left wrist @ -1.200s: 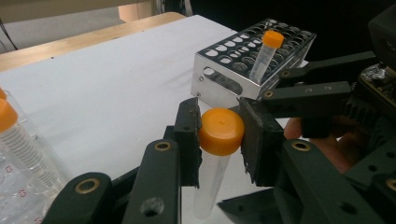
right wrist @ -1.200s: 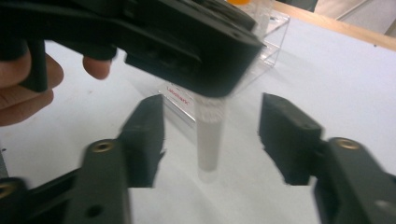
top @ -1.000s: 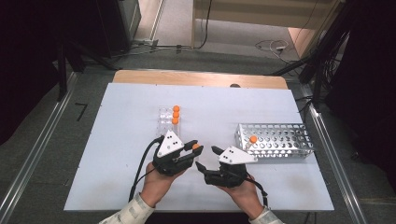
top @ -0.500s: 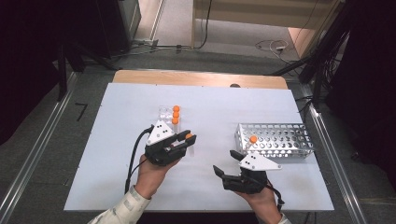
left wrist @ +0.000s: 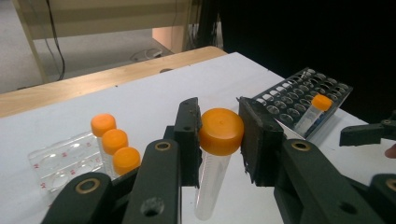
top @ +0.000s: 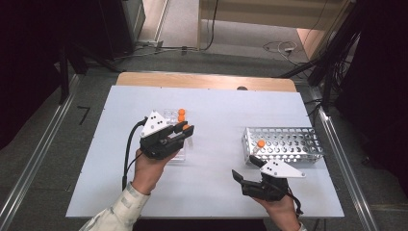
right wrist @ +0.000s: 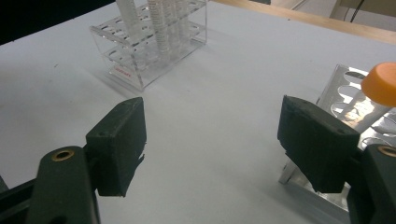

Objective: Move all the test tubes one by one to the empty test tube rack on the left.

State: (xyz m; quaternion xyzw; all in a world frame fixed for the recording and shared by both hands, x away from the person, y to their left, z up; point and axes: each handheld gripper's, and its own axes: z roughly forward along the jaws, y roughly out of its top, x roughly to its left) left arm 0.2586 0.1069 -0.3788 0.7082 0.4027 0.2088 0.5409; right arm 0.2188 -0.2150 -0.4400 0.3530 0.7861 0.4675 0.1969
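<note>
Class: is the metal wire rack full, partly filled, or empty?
Partly filled: the metal wire rack holds one clear orange-capped tube; its other holes are empty.

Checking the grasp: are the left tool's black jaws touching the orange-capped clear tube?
Touching. The left gripper view shows the left tool with both jaws pressed against the orange cap of the clear plastic tube, no gap either side.

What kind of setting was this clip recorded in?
Probably a lab-style bench set up for recording. A white table holds a clear tube rack with orange-capped tubes and a metal mesh rack. The left gripper holds one capped tube; cables trail across the floor behind.
</note>
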